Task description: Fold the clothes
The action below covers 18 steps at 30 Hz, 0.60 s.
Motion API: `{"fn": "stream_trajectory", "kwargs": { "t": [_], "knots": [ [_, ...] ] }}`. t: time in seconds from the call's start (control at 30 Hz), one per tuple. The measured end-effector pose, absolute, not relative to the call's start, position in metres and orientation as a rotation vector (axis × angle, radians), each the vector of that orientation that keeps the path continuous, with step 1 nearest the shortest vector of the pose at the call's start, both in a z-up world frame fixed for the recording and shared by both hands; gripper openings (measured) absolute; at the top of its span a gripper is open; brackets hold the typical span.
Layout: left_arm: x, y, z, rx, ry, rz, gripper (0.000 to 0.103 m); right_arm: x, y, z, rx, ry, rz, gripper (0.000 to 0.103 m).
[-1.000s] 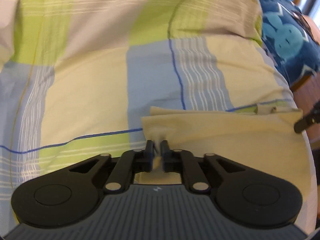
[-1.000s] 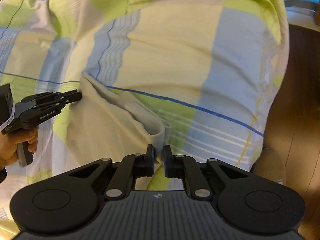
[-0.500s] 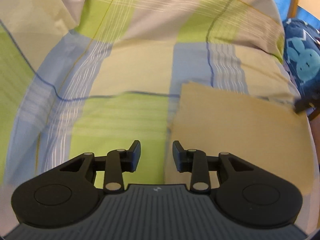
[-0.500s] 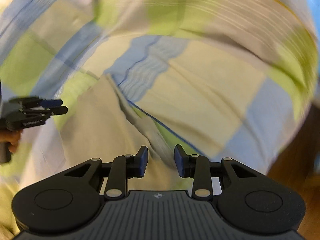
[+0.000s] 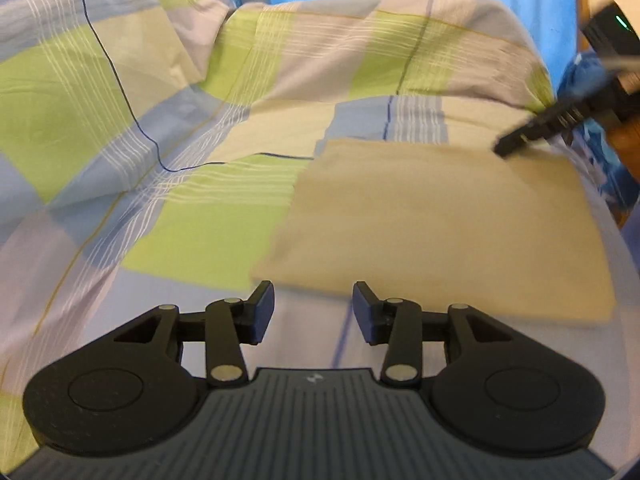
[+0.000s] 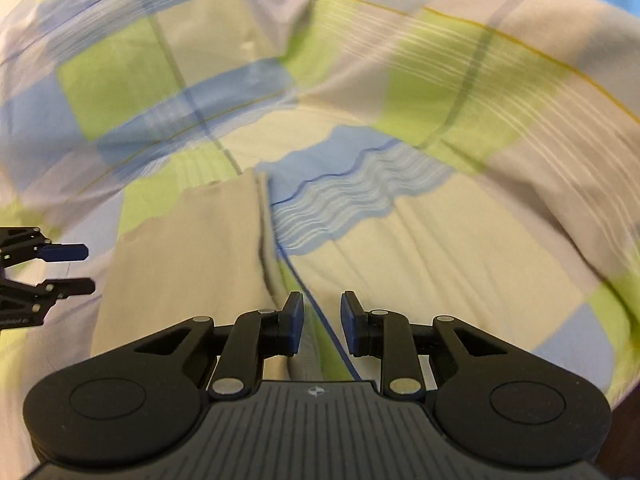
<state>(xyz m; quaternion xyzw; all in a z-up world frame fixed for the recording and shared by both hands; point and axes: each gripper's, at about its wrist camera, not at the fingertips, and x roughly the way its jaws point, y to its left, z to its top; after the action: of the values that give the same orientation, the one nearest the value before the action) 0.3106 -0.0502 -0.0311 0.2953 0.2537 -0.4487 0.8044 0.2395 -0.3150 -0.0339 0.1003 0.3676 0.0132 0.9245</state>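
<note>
A pale beige, flat-folded rectangle of cloth (image 5: 436,224) lies on the bed's checked green, blue and cream cover (image 5: 168,184), near the bed's right edge as the left wrist view shows it. Left tool (image 5: 313,308) hovers just short of the cloth's near edge, jaws wide, nothing btwn them. Right tool (image 6: 321,320) is also spread wide and empty, sitting over the cloth's right-hand hemmed edge (image 6: 264,240), w/ the cover's thin blue line running btwn its fingers. In the left wrist view the right tool (image 5: 532,130) shows as a dark blurred shape over the cloth's far right corner. Judgement: the fabric looks thin, soft and light, so it'll drape and slide on the cover rather than hold shape; no fragility worry, but layers could slip apart if only the top one is pinched. Best hold is probably at two corners of one edge, one per tool, pinching all layers together, incl. the thicker hem, which should give better bite. Can't tell how many layers are stacked.
</note>
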Motion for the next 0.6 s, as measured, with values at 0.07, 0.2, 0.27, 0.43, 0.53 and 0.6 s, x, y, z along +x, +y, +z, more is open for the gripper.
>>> {"fn": "stream_trajectory", "kwargs": {
  "t": [0.07, 0.2, 0.27, 0.43, 0.53, 0.6],
  "knots": [
    [0.296, -0.044, -0.039, 0.690, 0.484, -0.943, 0.039, 0.239, -0.306, -0.028, 0.116, 0.708, 0.049, 0.026],
    [0.270, -0.033, -0.050, 0.747, 0.393, -0.900, 0.041, 0.235, -0.293, -0.016, -0.003, 0.623, 0.120, 0.028],
    [0.257, -0.031, -0.050, 0.771, 0.359, -0.881, 0.041, 0.230, -0.286, -0.011, -0.050, 0.599, 0.158, 0.028],
    [0.213, -0.025, -0.040, 0.853, 0.293, -0.826, 0.044, 0.198, -0.260, 0.005, -0.161, 0.617, 0.235, 0.032],
    [0.181, -0.019, -0.025, 0.828, 0.314, -0.761, 0.045, 0.164, -0.240, 0.019, -0.204, 0.656, 0.268, 0.041],
    [0.159, -0.019, -0.015, 0.879, 0.315, -0.749, 0.047, 0.139, -0.221, 0.028, -0.285, 0.635, 0.315, 0.044]
  ]
}}
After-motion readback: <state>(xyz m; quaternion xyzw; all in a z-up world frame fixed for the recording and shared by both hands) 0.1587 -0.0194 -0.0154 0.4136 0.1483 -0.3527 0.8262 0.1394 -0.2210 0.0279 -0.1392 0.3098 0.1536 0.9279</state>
